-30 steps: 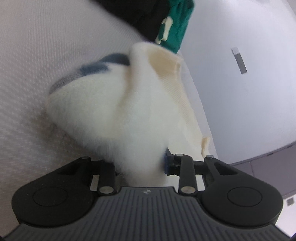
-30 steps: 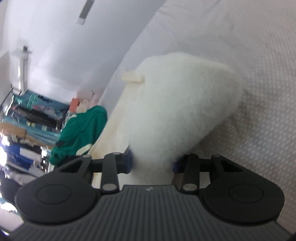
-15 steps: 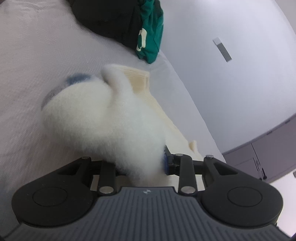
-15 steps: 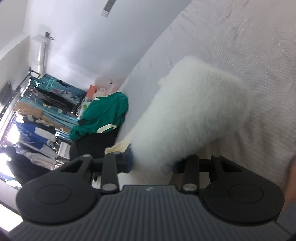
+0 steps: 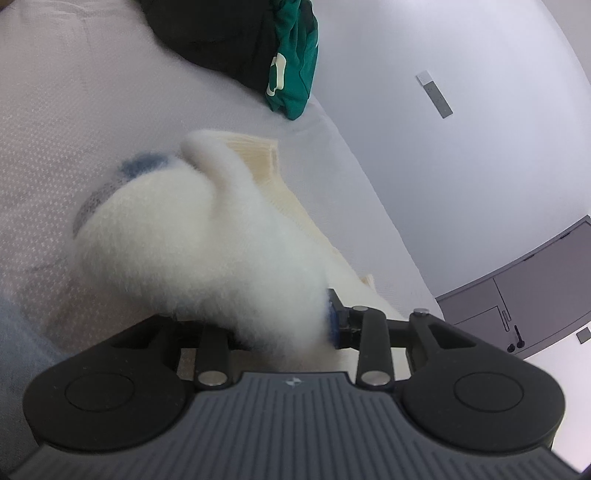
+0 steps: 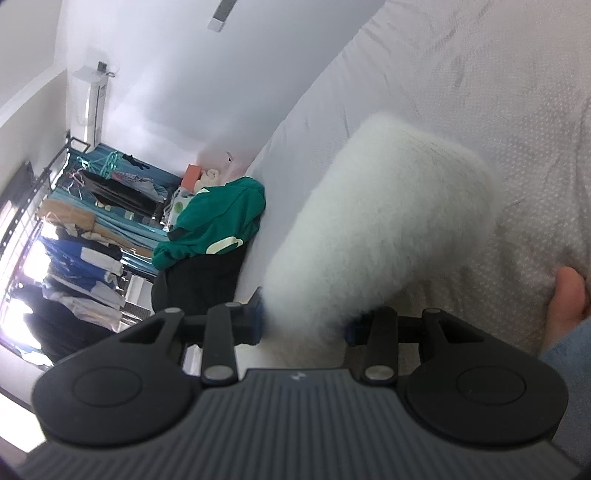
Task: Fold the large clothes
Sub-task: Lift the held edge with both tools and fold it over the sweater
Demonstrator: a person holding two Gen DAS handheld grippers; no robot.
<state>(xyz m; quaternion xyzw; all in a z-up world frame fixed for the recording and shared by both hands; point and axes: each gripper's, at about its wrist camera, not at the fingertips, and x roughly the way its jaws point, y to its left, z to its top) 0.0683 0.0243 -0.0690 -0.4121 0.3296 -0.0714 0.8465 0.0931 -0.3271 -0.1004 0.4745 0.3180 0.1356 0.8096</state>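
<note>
Fold half-done, w/ left gripper [image 5: 280, 325] & right gripper [image 6: 303, 325] clamping fluffy white garment [image 5: 207, 236], jaws easing apart, flattening remaining.

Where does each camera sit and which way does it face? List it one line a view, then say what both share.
Left wrist: sits behind the left gripper, looking along its fingers, which pinch the fluffy white garment on the bed, jaws easing open; the wall lies right.
Right wrist: sits behind the right gripper, likewise pinching the garment, jaws easing open; a clothes rack stands far left, the person's bare foot at right.
Shared: white garment, bed, green garment, black garment, wall.
</note>
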